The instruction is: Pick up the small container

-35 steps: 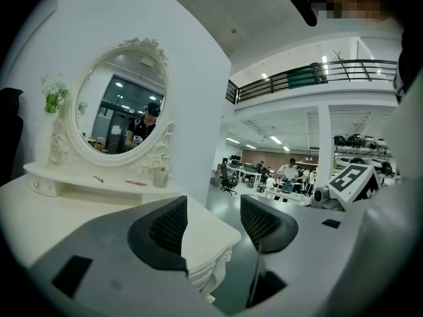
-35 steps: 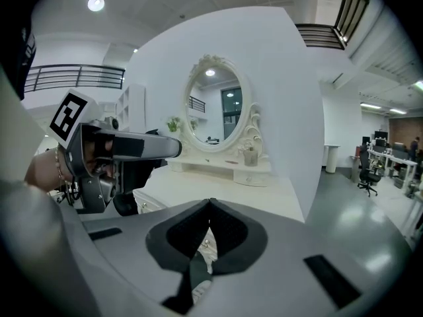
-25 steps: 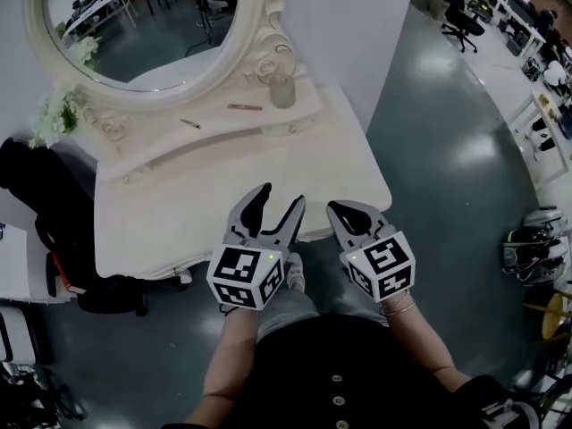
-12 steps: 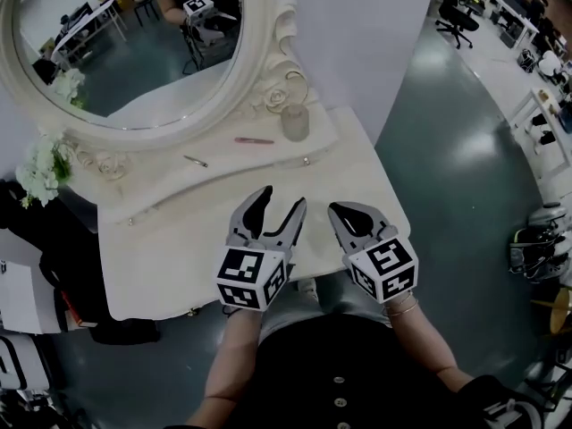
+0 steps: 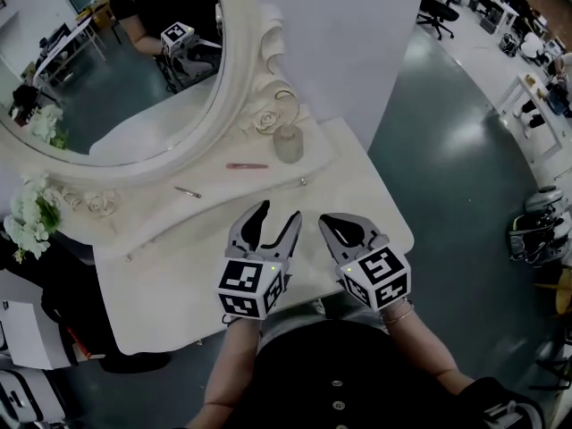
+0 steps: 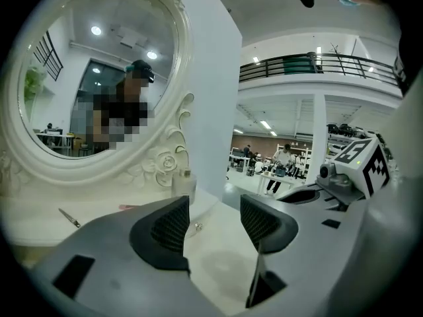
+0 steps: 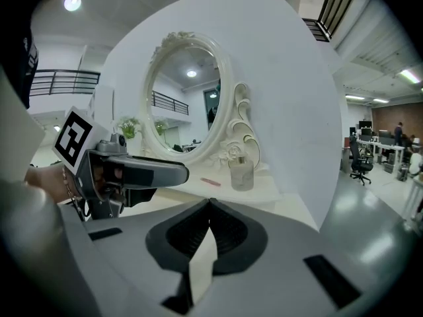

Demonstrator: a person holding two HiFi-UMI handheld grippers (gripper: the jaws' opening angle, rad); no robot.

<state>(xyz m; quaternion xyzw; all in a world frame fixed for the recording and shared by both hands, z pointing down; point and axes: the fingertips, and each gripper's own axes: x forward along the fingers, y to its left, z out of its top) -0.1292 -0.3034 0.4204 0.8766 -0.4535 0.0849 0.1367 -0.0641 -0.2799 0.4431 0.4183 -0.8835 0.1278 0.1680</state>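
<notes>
Partly behind a jaw of the left gripper [image 6: 215, 211], the small container [image 6: 184, 183]

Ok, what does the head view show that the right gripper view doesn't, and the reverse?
Head view only: the left gripper seen from above, jaws apart over the dresser top, and a thin metal tool. Right gripper view only: the right gripper close up, jaws shut and empty, and a balcony railing. Both: the small container, upright by the mirror frame, and a pink stick beside it.
</notes>
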